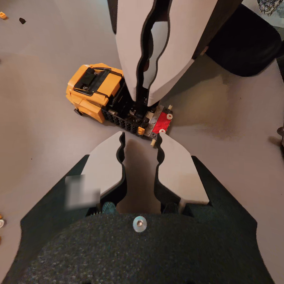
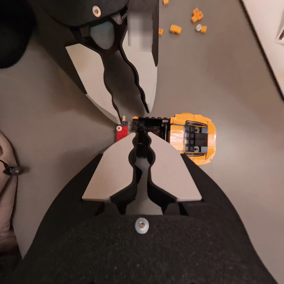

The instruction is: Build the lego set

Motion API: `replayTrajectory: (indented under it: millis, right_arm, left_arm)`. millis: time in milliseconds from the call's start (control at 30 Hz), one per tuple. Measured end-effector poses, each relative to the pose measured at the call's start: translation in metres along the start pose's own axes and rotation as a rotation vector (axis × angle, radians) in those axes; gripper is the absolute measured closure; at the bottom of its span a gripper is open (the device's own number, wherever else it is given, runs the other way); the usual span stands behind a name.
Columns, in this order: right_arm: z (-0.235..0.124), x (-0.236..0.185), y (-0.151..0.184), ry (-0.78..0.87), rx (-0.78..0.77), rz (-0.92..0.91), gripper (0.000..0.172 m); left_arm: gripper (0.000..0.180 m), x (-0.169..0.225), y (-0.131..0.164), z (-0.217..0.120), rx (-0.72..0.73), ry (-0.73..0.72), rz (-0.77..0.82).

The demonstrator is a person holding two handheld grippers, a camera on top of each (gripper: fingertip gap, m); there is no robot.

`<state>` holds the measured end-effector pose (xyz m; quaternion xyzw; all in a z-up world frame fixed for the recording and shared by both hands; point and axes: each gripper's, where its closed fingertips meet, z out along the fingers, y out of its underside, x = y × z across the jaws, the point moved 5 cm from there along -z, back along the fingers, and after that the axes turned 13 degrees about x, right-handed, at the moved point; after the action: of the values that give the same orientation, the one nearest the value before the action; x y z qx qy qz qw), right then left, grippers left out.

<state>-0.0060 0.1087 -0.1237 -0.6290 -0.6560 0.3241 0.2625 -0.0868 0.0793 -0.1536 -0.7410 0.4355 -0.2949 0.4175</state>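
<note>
The grey counter (image 2: 215, 76) carries loose orange bricks (image 2: 196, 14), among them a curved one (image 2: 175, 28) and one touching a small round pale piece (image 2: 198, 27). In the left wrist view, another orange brick (image 1: 3, 15) lies near a small black piece (image 1: 22, 20). A big black rounded object (image 1: 245, 46) stands at the far right.

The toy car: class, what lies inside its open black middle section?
The right gripper is closed on a black piece inside the toy car. Dark studs show beside it; the gripper covers the rest.

Grey table (image 1: 46, 138), brick car (image 1: 95, 90), loose bricks (image 2: 196, 15).
</note>
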Motion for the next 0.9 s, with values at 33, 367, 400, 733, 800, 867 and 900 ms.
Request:
replayTrajectory:
  millis: [33,367,400,733,800,867,900]
  right_arm:
    - [0.003,0.001,0.000,-0.004,-0.027,0.006,0.160]
    - [0.014,0.000,0.003,-0.021,-0.171,-0.007,0.164]
    - [0.014,0.000,0.003,-0.020,-0.177,-0.016,0.164]
    - [0.017,-0.002,0.001,-0.010,-0.261,-0.071,0.164]
    - [0.017,-0.002,0.000,0.001,-0.284,-0.076,0.164]
    - [0.018,-0.003,-0.001,0.016,-0.308,-0.087,0.164]
    - [0.018,-0.003,-0.001,0.026,-0.319,-0.093,0.164]
  left_arm:
    - [0.139,0.000,0.001,0.001,0.007,-0.001,-0.004]
    - [0.141,0.003,0.003,0.000,0.042,-0.013,-0.008]
    - [0.142,0.003,0.002,0.001,0.048,-0.014,-0.010]
    - [0.149,0.005,-0.001,0.003,0.073,-0.031,-0.044]
    - [0.150,0.004,-0.001,0.003,0.075,-0.037,-0.055]
    - [0.151,0.004,-0.001,0.003,0.078,-0.045,-0.072]
    - [0.152,0.004,-0.001,0.003,0.079,-0.048,-0.079]
